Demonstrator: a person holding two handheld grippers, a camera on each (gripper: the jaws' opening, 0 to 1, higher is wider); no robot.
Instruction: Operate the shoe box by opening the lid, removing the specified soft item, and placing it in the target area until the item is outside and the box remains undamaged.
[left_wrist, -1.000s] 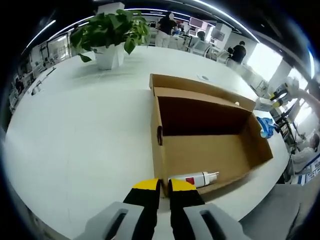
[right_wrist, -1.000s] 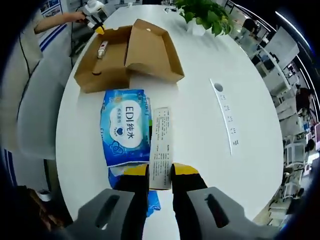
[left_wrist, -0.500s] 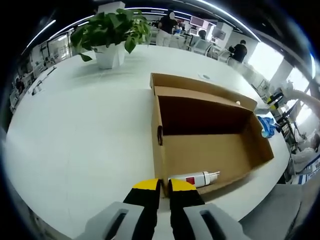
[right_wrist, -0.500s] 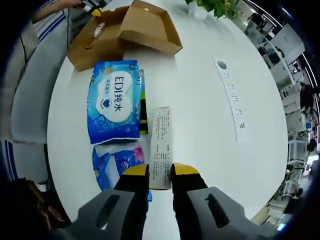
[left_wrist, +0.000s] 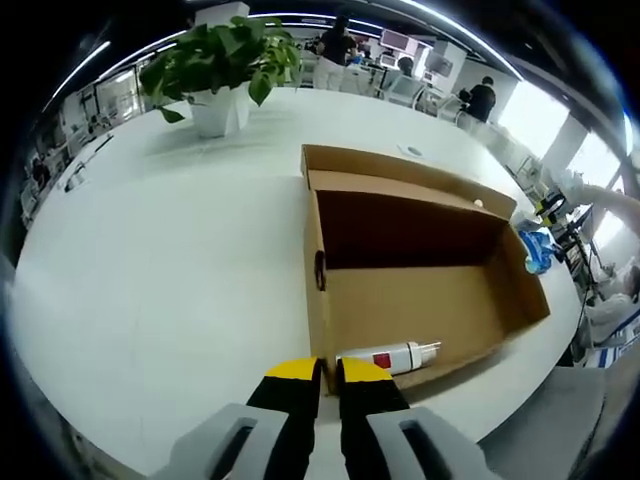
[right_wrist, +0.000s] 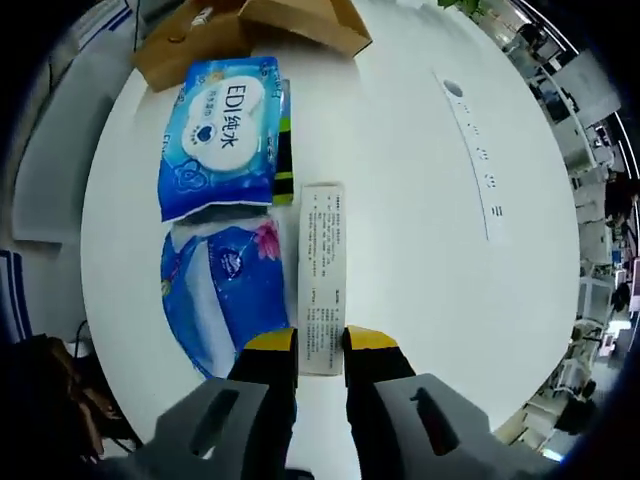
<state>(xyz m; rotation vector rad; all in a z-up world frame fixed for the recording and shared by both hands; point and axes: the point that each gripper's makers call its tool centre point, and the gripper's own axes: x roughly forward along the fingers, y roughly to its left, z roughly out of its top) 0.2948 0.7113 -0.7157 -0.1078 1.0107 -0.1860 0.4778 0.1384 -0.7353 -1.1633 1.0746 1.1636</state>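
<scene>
Left gripper view: the shoe box (left_wrist: 420, 290) sits open on the white counter (left_wrist: 150, 270), lid flap folded back toward 12 o'clock. Inside, down at the 6 o'clock end, a small white bottle (left_wrist: 388, 357) with a red label lies on its side against the near wall. The left gripper (left_wrist: 326, 372) has its yellow-tipped jaws pinched on the box's near corner edge, so it's basically holding the cardboard wall. A potted plant (left_wrist: 222, 70) stands well apart at about 11 o'clock, and some people stand way in the back.

Right gripper view: the soft stuff is already outside the box. A blue wipes pack (right_wrist: 220, 135) (big "EDI" print on it) lies on the counter at roughly 11 o'clock, and a second blue soft pack (right_wrist: 230, 305) with a pink flower sits just below it around 9 o'clock, the two touching or nearly so. A narrow white printed slip (right_wrist: 322, 275) lies just beside them, running down to the right gripper (right_wrist: 321, 342), whose jaws are narrow and clamped on the slip's near end. The cardboard box shows at the 12 o'clock edge of that view.
</scene>
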